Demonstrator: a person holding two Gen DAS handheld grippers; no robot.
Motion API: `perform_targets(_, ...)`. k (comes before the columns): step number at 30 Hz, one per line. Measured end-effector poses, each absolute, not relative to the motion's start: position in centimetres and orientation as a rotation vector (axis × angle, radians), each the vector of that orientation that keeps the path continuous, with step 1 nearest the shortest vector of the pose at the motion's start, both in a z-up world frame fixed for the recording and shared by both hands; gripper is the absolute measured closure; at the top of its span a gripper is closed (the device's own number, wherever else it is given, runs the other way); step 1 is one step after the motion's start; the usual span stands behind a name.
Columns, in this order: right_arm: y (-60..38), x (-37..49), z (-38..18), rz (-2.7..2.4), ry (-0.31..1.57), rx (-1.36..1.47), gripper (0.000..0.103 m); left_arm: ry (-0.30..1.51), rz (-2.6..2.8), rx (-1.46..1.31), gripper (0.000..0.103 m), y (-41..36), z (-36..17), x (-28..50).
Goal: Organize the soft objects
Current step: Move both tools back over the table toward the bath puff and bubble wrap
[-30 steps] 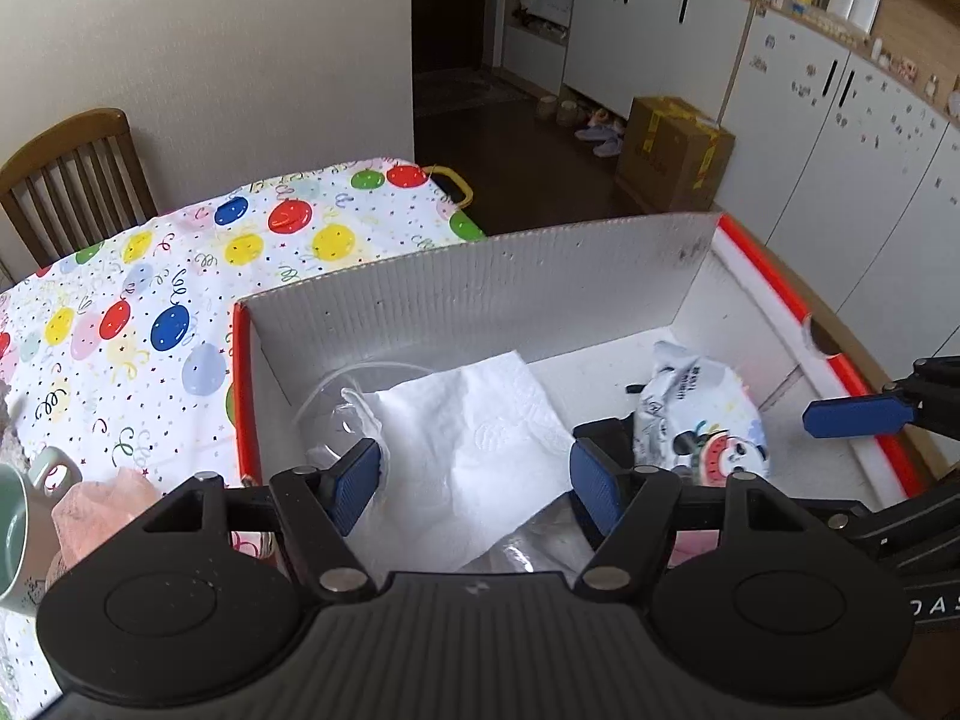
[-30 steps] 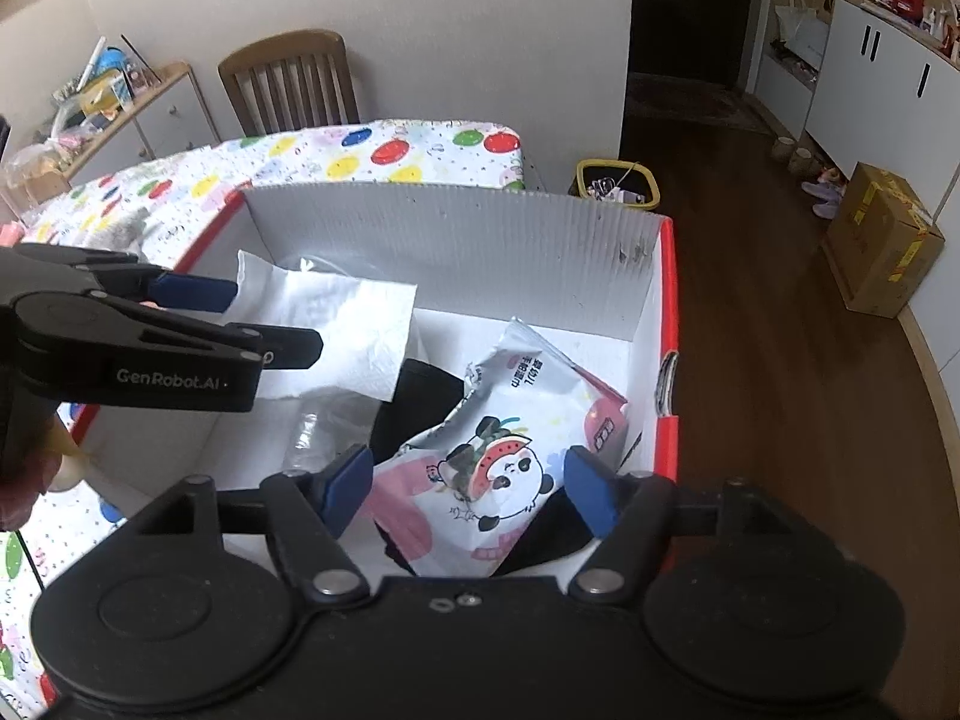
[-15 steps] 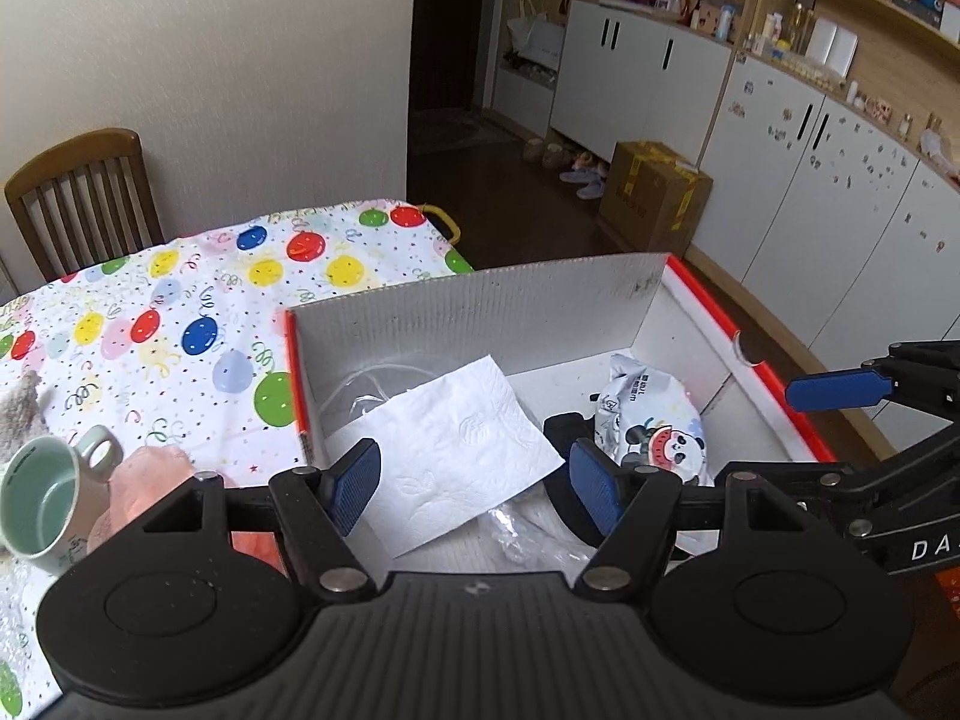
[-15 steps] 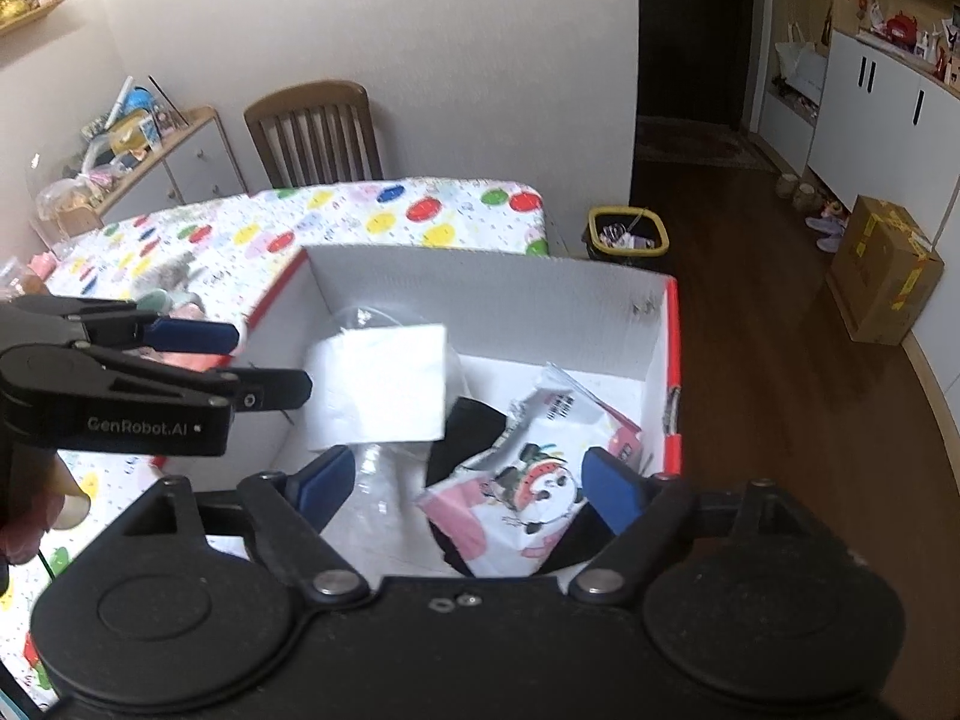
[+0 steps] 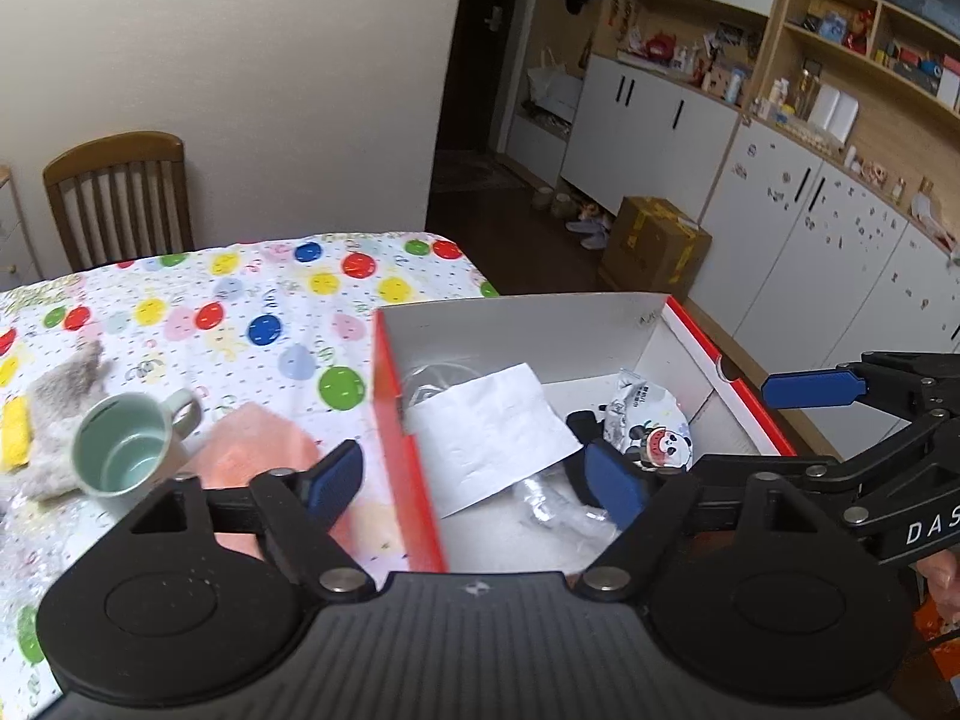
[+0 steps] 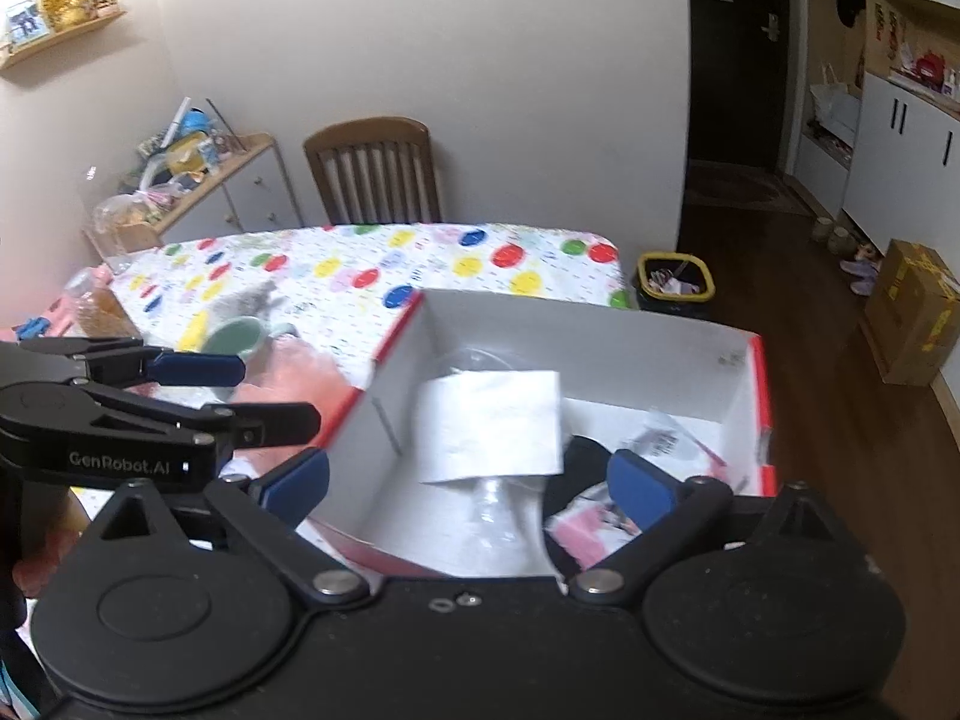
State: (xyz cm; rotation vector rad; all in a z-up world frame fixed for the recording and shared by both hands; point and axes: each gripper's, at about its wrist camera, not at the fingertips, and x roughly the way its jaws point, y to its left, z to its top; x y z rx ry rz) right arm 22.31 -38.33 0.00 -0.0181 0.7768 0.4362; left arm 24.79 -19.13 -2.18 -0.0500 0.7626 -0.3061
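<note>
**Between picks: box part-filled, cloth outstanding**

We find the left gripper (image 5: 474,483) and right gripper (image 6: 468,483) both spread, grasping nothing, above the box (image 5: 387,384). It contains a white tissue (image 5: 489,420), panda pouch (image 5: 651,429) and clear plastic. We judge the pink cloth (image 5: 252,444), left of the box beside the mug (image 5: 123,453), the next pick.

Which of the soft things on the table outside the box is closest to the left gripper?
The pink cloth, right beside the box and under the left gripper. The grey furry cloth lies farther off, beyond the mug.
</note>
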Motion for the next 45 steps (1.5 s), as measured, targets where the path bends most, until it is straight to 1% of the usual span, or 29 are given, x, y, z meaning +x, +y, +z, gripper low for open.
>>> perform_targets(6, -35.6, 21.2, 0.5, 0.48, 0.75, -0.002, 0.001, 0.739, -0.276, -0.074, 0.017, -15.9, -1.5, 22.6)
perform_targets(8, -34.6, 20.7, 0.6, 0.496, 0.742, 0.001, 0.001, 0.736, -0.27, -0.079, 0.008, -14.6, -1.6, 21.8)
perform_targets(16, -30.5, 19.5, 0.4, 0.539, 0.745, 0.021, 0.001, 0.739, -0.225, -0.142, 0.002, -8.7, -1.9, 19.6)
perform_targets(25, -25.7, 19.2, -0.5, 0.547, 0.767, 0.013, 0.001, 0.718, -0.158, -0.155, 0.001, -1.6, -2.8, 17.7)
perform_targets(33, -21.4, 20.3, -2.1, 0.52, 0.8, -0.003, 0.002, 0.657, -0.115, -0.158, 0.001, 4.5, -3.4, 16.5)
perform_targets(45, -15.4, 23.1, -5.5, 0.456, 0.858, -0.092, 0.005, 0.641, -0.025, -0.072, 0.001, 13.0, -4.9, 17.6)
